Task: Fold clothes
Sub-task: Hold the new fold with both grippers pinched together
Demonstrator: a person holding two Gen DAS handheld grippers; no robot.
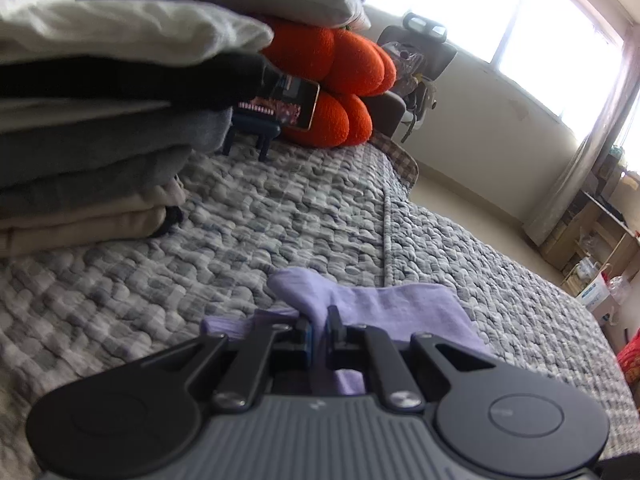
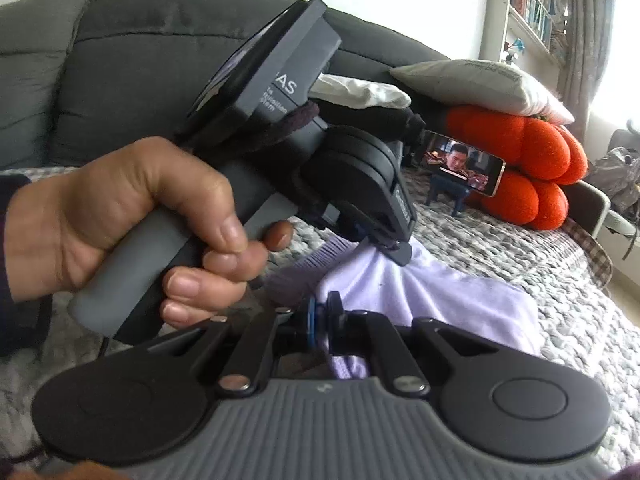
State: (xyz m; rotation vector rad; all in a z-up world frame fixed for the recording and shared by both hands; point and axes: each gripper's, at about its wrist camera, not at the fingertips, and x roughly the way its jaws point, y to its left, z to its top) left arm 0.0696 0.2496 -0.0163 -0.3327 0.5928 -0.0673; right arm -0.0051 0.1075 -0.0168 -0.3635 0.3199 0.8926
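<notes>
At the lower centre of both views, the left gripper (image 1: 319, 322) and the right gripper (image 2: 325, 307) each have their fingers clamped on the lilac sock (image 1: 394, 306), which lies on the quilted bed cover (image 1: 280, 208), below the folded stack (image 1: 92, 128) at upper left.

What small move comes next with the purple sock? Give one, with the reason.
Probably lower the purple sock flat onto the quilt before letting go. Both the left gripper and the right gripper are shut on its fabric, and it looks bunched between them rather than neatly doubled.
</notes>
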